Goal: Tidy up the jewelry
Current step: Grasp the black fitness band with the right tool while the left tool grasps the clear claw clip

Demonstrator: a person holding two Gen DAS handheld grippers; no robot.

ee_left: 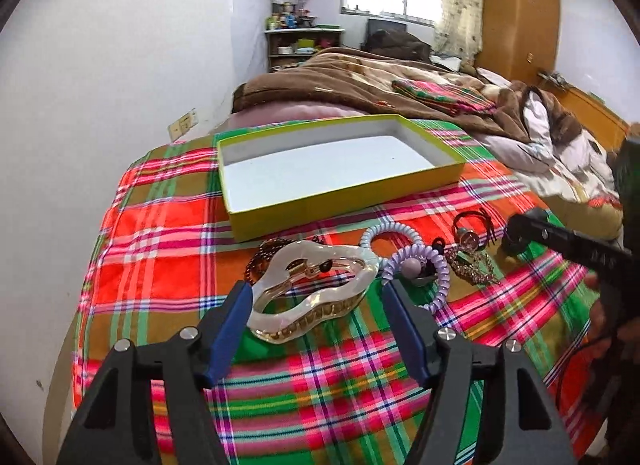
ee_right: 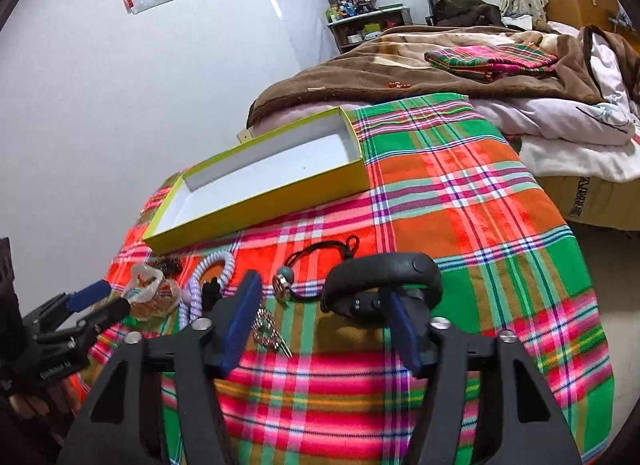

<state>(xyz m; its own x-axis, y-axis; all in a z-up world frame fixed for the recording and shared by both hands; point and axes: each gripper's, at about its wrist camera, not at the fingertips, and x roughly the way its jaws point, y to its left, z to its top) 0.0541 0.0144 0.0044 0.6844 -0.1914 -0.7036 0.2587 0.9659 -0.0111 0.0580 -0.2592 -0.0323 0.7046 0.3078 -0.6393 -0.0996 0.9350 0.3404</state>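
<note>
On the plaid cloth (ee_left: 168, 233), one yellow-green box (ee_left: 340, 207) sat toward the far edge. Nearer, left to right: one beaded bracelet (ee_left: 266, 255), one pale hair claw (ee_left: 316, 289) between the spread fingers of the left gripper (ee_left: 318, 297), untouched; two lilac spiral hair ties (ee_left: 416, 261); one sparkly brooch (ee_left: 474, 265); one black cord with a charm (ee_right: 298, 281); one black band (ee_right: 384, 269), which the right gripper (ee_right: 322, 305) straddled, jaws apart.
</note>
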